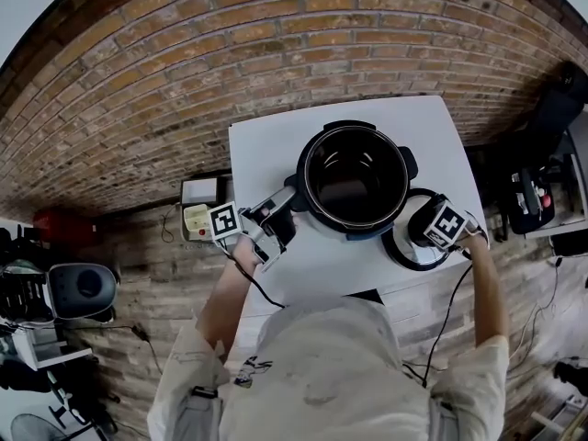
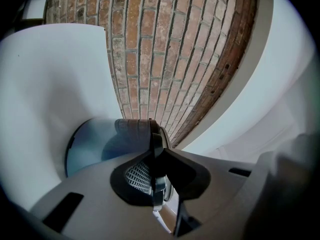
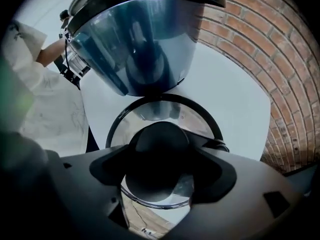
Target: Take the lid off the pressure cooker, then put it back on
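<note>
The pressure cooker (image 1: 356, 177) stands open on the white table (image 1: 266, 145), its dark inside showing. My left gripper (image 1: 280, 219) is shut on the cooker's black side handle (image 2: 156, 149), beside the steel body (image 2: 95, 144). The glass lid (image 1: 397, 251), black-rimmed, is to the right of the cooker, near the table's front right. My right gripper (image 1: 432, 232) points straight down, shut on the lid's black knob (image 3: 160, 144). The lid's rim (image 3: 165, 98) lies just in front of the cooker (image 3: 140, 39). Whether the lid rests on the table I cannot tell.
The table's front edge is close to my body. The floor is brick all round. A small box (image 1: 197, 214) sits on the floor left of the table, a dark round device (image 1: 83, 288) farther left, and equipment (image 1: 533, 200) at the right. Cables hang from both grippers.
</note>
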